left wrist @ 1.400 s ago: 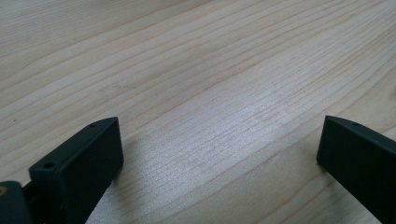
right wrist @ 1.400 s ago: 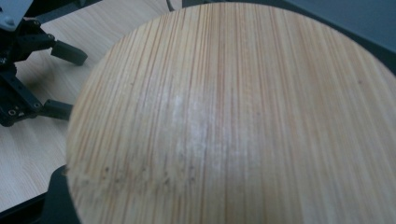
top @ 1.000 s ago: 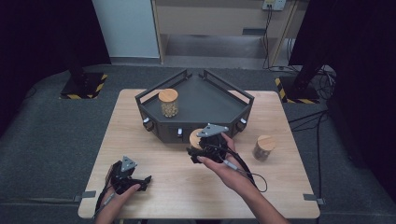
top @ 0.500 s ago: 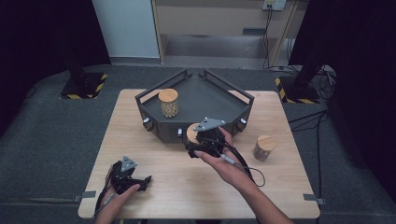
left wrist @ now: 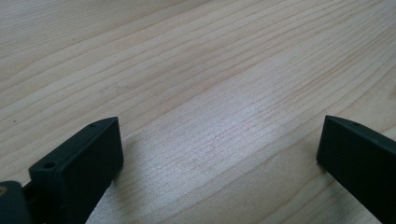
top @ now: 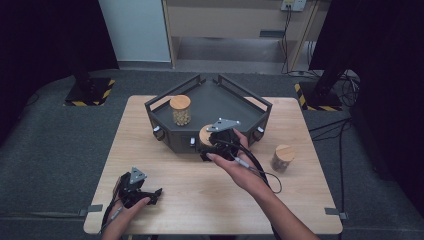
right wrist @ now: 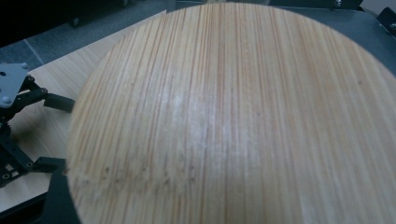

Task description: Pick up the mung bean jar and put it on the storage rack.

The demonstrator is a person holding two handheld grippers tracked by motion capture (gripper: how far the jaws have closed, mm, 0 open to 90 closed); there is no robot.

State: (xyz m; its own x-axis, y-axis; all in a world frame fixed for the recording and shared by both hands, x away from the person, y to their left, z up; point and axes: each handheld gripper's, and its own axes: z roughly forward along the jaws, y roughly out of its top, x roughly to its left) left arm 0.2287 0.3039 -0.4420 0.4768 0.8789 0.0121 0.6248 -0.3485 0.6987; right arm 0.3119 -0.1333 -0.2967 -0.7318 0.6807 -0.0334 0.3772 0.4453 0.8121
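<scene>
From my feed, the pale wooden tabletop (top: 150, 150) sits on grey carpet (top: 55, 150). Beyond the tabletop I see a light wall panel (top: 132, 30) and a wooden cabinet (top: 235, 20). Black curtains (top: 380, 60) flank the tabletop; two hazard-striped stand bases (top: 90, 92) rest at its far corners.

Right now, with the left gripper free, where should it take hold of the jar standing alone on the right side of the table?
Grip the loose jar around its round side wall below the wooden lid, coming in level from the person's side, probably. It stands upright on the table with bare wood all around, apart from the tray, so open jaws can straddle it.
</scene>
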